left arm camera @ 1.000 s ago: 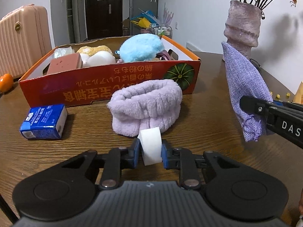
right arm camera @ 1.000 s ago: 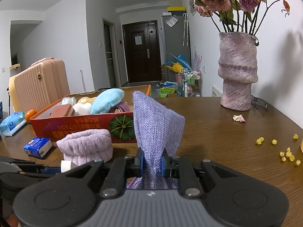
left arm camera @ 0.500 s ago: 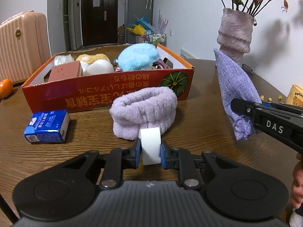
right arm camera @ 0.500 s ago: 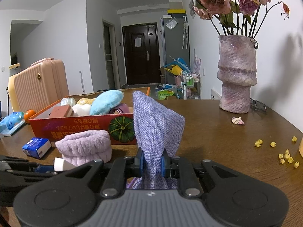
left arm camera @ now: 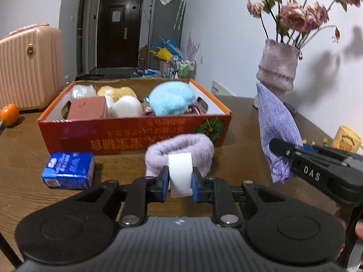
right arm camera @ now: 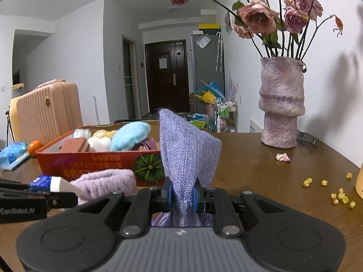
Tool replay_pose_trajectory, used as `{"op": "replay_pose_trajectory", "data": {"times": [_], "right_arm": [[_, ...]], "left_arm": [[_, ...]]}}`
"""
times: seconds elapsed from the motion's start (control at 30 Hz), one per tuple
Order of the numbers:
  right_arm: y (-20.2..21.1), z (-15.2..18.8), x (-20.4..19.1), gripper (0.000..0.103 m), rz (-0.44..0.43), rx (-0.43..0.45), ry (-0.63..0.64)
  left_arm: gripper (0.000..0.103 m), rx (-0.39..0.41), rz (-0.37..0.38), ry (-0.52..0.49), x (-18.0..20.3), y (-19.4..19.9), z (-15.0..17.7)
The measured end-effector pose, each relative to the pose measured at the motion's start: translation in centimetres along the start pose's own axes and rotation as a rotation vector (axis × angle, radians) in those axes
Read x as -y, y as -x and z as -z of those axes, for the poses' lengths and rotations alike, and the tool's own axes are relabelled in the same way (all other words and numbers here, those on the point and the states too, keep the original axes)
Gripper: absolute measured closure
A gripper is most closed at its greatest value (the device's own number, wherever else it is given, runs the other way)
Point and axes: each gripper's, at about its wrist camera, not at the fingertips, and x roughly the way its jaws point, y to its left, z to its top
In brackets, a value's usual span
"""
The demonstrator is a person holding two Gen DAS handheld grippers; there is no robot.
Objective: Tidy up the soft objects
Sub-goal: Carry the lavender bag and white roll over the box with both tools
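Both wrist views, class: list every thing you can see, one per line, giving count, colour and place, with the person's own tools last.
cardboard box: one, red-orange, mid-table, filled with soft items
blue plush: one, light blue, in box
pink block: one, in box, left side
white sponge: one, in box, middle
fluffy band: one, lilac, on table before box
tissue pack: one, blue, on table left of band
vase: one, mauve, holding dried roses, table's far right
orange: one, table's left edge
suitcase: one, pink, behind table
yellow bits: several, right on table
left tool: shut on white roll
right tool: shut on purple cloth pouch
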Motion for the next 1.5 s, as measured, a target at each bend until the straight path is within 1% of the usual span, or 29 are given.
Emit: {"op": "replay_pose_trajectory", "data": {"times": [0.23, 0.6, 1.0, 1.2, 1.5], "right_arm": [[-0.3, -0.5, -1.9, 0.087, -0.004, 0.036, 0.019], [-1.7, -2.2, -5.9, 0.087, -0.040, 0.098, 0.053], [-5.5, -5.0, -9.8, 0.087, -0.131, 0.125, 0.073], [-7.8, -6.1, -11.1, 0.087, -0.167, 0.119, 0.085], [-10.9, -7.4, -11.7, 0.087, -0.200, 0.090, 0.096]], "left_arm": [[0.083, 0.049, -0.017, 0.036, -1.6, 0.6, -1.3], [0.082, 0.109, -0.038, 0.086, -4.5, 0.3, -3.7], [0.082, 0.157, -0.067, 0.127, -7.5, -1.7, -6.3], [0.082, 0.168, -0.077, 0.135, -8.6, -3.3, -7.5], [0.082, 0.182, -0.107, 0.141, -9.7, -5.9, -9.2]]}}
